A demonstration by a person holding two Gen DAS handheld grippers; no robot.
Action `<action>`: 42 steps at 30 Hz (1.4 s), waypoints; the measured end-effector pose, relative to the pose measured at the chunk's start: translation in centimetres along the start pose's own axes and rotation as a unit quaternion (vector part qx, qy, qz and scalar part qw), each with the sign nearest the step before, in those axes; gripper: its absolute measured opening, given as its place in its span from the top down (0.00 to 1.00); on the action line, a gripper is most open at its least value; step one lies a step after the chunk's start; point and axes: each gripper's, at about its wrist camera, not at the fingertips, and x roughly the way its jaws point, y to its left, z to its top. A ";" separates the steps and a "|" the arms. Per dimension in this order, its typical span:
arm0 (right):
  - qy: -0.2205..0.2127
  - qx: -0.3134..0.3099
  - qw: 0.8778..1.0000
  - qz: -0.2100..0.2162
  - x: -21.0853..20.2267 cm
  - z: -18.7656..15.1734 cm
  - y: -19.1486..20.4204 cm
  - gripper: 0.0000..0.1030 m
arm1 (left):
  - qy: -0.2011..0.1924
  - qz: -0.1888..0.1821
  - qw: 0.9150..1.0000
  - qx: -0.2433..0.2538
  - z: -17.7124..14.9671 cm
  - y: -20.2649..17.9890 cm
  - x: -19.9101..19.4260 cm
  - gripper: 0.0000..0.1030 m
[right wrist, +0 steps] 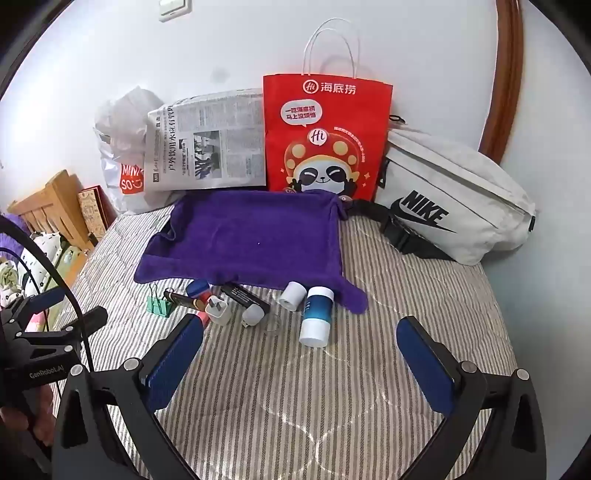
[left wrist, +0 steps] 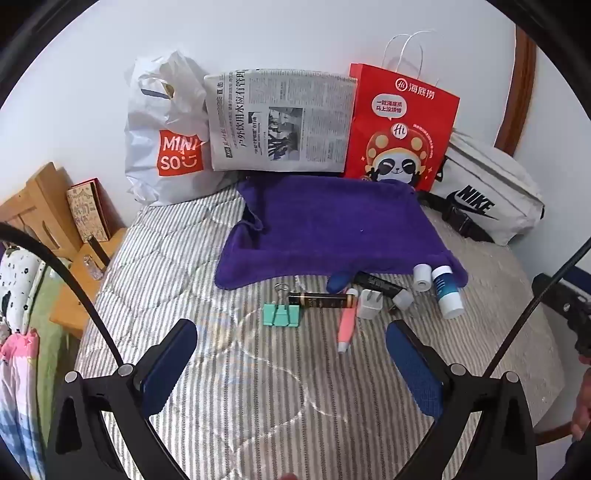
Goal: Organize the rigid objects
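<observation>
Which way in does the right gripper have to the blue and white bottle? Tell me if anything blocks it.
Probably yes, straight ahead. The right gripper is open and the blue and white bottle lies just beyond its fingertips on bare striped bedding, with only the small white roll close beside it.

Back row against white wall (right wrist: 221,44), left to right: white Miniso plastic bag (left wrist: 162,133), folded newspaper (left wrist: 277,122) standing upright, red paper bag (right wrist: 325,136) with panda print and white cord handles, white Nike waist bag (right wrist: 450,206) lying with black strap toward the red bag. All rest on bed with grey-striped quilt (right wrist: 332,387). Left of bed: wooden furniture (left wrist: 33,210), a patterned book (left wrist: 88,210) leaning on it. Curved brown wooden trim (right wrist: 506,81) at right. Light switch (right wrist: 175,7) top left.
</observation>
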 end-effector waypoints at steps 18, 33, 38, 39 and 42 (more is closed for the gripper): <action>0.002 0.012 1.000 -0.001 -0.7 0.1 -0.9 0.00 | -0.012 -0.016 1.000 0.008 1.1 -1.3 -0.7 0.00; 0.004 0.016 1.000 -0.008 -1.0 -0.4 -0.9 0.00 | -0.020 -0.011 1.000 0.005 1.1 -1.1 -1.7 0.00; 0.003 0.014 1.000 -0.008 -1.3 -0.5 -0.8 0.00 | -0.018 -0.010 1.000 0.003 1.2 -0.9 -1.9 0.00; 0.003 0.013 1.000 -0.008 -1.3 -0.5 -0.7 0.00 | -0.018 -0.011 1.000 0.002 1.2 -0.9 -1.9 0.00; 0.004 0.010 1.000 -0.010 -1.3 -0.6 -0.6 0.00 | -0.018 -0.010 1.000 0.002 1.1 -0.8 -2.0 0.00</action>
